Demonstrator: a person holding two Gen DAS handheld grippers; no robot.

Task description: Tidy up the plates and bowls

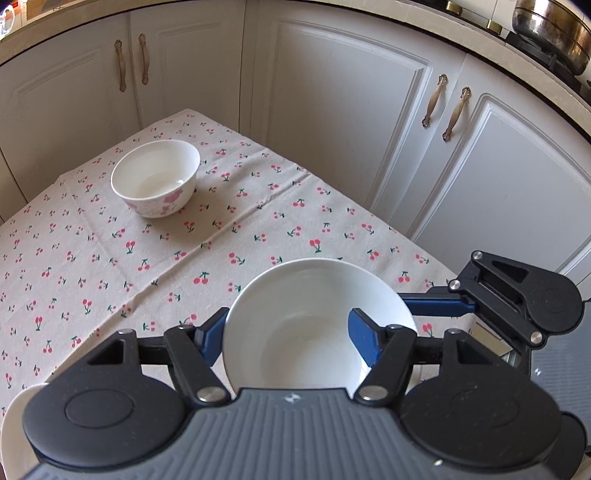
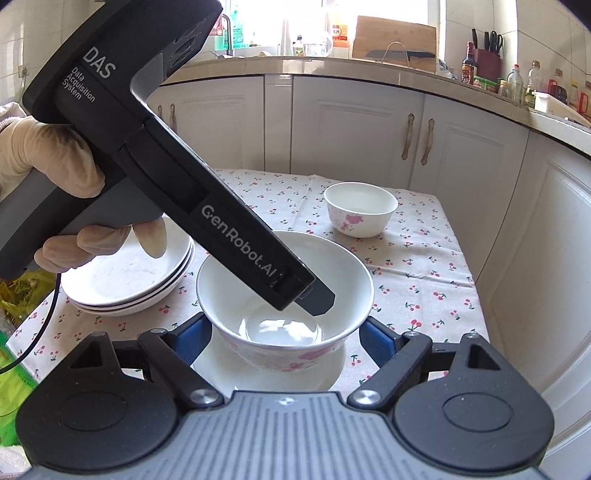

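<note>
A white bowl with pink flowers stands near the front of the cherry-print tablecloth, on a white plate. My left gripper is shut on this bowl's rim, one blue finger inside and one outside. In the right wrist view the same bowl sits between my right gripper's open blue fingers, which flank it without touching. A second flowered bowl stands farther back; it also shows in the right wrist view. A stack of white plates lies at left.
White kitchen cabinets stand just behind the table. A metal pot sits on the counter at upper right. The counter holds bottles and a cutting board. Green packaging lies off the table's left edge.
</note>
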